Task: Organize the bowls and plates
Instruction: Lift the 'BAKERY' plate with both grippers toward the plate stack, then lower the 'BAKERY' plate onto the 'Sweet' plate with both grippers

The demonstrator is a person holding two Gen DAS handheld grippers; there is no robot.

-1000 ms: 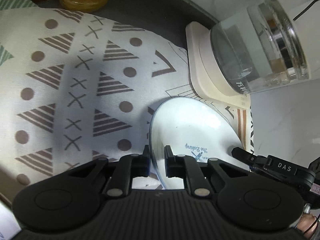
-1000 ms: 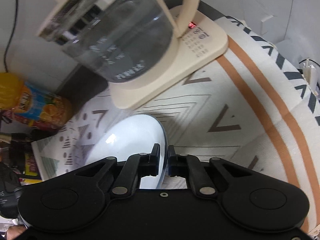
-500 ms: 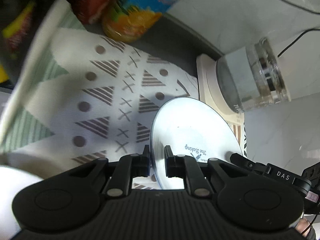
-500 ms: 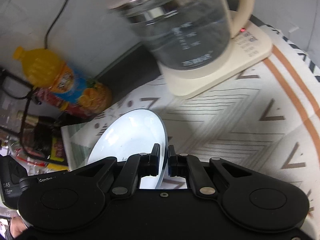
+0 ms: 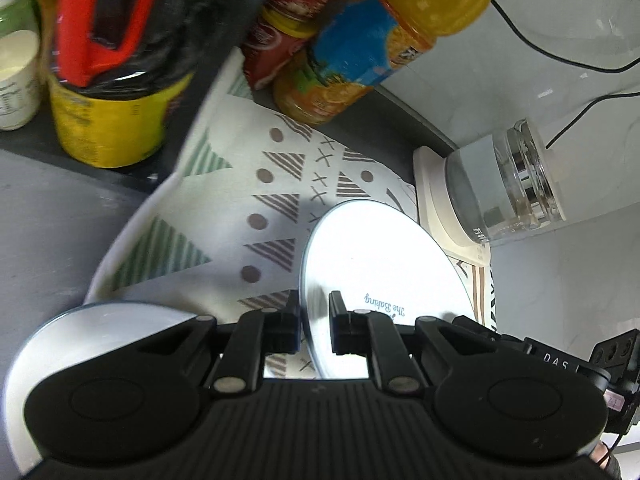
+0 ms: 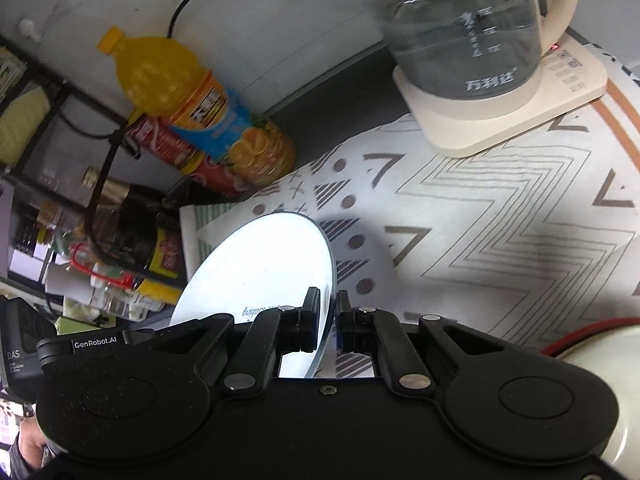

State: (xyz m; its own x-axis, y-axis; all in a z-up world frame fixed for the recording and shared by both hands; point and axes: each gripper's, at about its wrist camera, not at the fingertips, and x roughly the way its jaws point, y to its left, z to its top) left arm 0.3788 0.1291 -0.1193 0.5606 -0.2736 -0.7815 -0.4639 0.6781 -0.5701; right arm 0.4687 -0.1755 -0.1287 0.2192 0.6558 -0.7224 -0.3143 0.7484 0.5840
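Observation:
A white plate [image 5: 372, 264] with blue script lettering is held up above the patterned cloth [image 5: 276, 200]. My left gripper [image 5: 314, 330] is shut on its near rim. My right gripper [image 6: 328, 326] is shut on the opposite rim of the same plate [image 6: 264, 264]. The right gripper's body shows at the lower right of the left wrist view. A second white plate [image 5: 96, 320] lies at the lower left of the left wrist view, partly hidden by my left gripper. A pale rounded dish [image 6: 600, 352] shows at the lower right of the right wrist view.
A glass kettle [image 6: 468, 36] on a cream base [image 6: 500, 120] stands at the back right. An orange juice bottle [image 6: 200, 108], a red bottle [image 6: 176, 152], a yellow-labelled jar [image 5: 108, 120] and a wire rack [image 6: 44, 128] crowd the back left.
Both grippers have lifted the plate up and back from the cloth. The bottles, jars and a second plate at lower left have come into view.

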